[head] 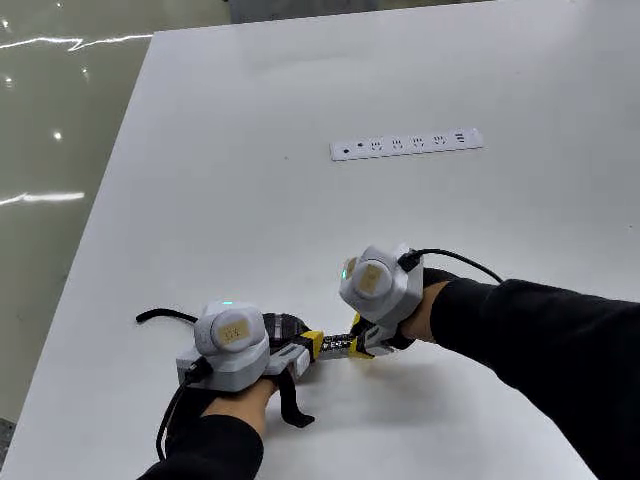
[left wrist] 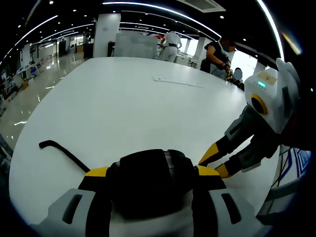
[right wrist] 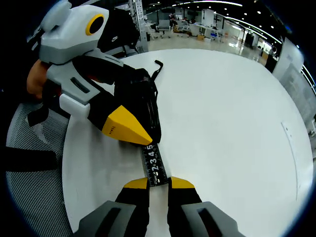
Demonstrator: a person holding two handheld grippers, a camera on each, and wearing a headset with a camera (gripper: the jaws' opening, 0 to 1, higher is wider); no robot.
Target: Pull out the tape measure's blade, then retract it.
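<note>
A black tape measure (head: 283, 329) lies on the white table (head: 300, 200) near its front edge. My left gripper (head: 305, 345) is shut on its case (left wrist: 150, 182), the yellow-tipped jaws pressing both sides. A short stretch of black blade (right wrist: 154, 165) with white numbers reaches out of the case (right wrist: 140, 106) to my right gripper (right wrist: 158, 185), which is shut on the blade's end. In the head view the right gripper (head: 358, 347) sits just right of the left one, with the blade (head: 335, 345) between them. The case's black wrist strap (head: 165, 316) trails left on the table.
A white power strip (head: 406, 144) lies flat further back on the table. The table's left edge (head: 100, 200) drops to a glossy floor. Another black strap (head: 290, 400) lies by my left hand. People stand far behind the table (left wrist: 217, 52).
</note>
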